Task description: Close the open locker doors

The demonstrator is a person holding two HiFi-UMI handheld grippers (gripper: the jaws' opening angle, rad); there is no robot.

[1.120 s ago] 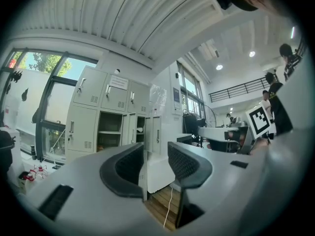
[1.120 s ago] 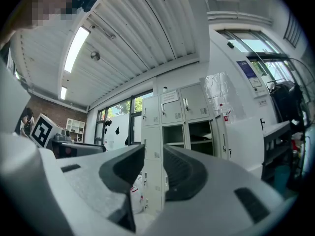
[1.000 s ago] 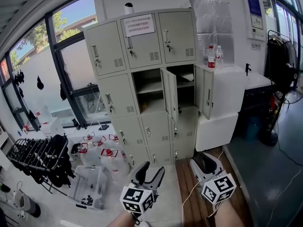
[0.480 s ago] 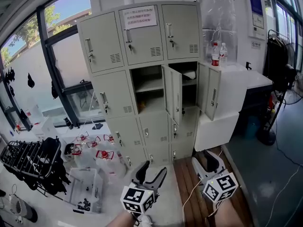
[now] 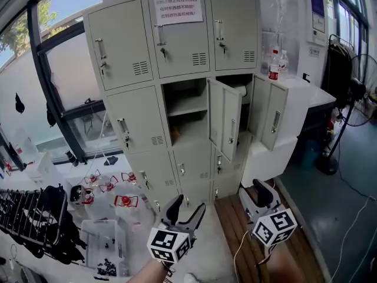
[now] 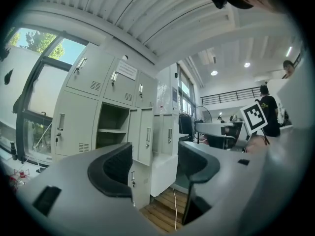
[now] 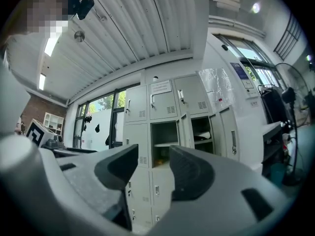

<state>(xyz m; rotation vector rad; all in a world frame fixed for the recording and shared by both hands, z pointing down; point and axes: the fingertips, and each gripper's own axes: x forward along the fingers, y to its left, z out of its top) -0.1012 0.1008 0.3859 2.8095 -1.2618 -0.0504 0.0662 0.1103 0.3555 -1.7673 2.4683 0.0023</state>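
Two locker doors hang open; both grippers are empty and well apart from them.
The locker cabinet [image 5: 147,99] fills the head view around 12 o'clock, with its middle door [image 5: 225,122] and right door [image 5: 272,119] open toward 2 o'clock. The doors look like thin, stiff metal, light on their hinges, so push on the flat free edge. The left gripper [image 5: 187,206] and right gripper [image 5: 253,192], at 6 o'clock, have jaws wide apart.
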